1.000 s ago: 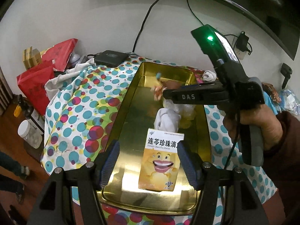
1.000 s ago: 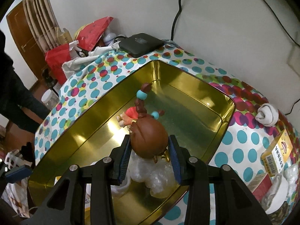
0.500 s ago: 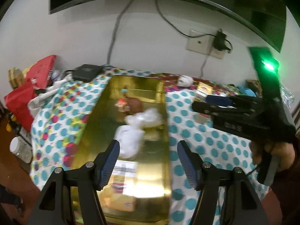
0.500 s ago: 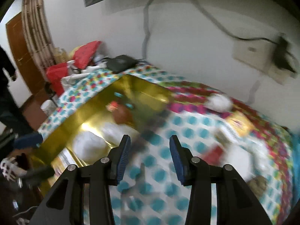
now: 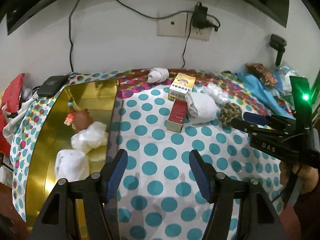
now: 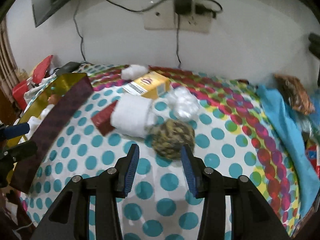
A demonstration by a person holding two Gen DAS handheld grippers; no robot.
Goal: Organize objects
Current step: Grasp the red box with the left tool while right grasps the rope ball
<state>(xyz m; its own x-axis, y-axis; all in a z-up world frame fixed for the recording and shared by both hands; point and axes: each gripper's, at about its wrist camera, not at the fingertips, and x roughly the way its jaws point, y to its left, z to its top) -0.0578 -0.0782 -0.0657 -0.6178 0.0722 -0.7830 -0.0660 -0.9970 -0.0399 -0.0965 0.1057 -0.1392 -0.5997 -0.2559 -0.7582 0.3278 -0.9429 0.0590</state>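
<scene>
Grippers both spread, empty: right gripper (image 6: 159,167) lined up w/ yarn ball (image 6: 173,139) mid-tablecloth, left gripper (image 5: 158,173) by gold tin (image 5: 50,140) edge, free to assist.

L hand-held gripper (image 5: 158,172): jaws apart, nothing between the pads, tilted down. R hand-held gripper (image 6: 160,166): jaws apart, narrower than L, empty, also angled down. R one shows to the right of L, w/ a hand (image 5: 300,177) on its grip.
</scene>
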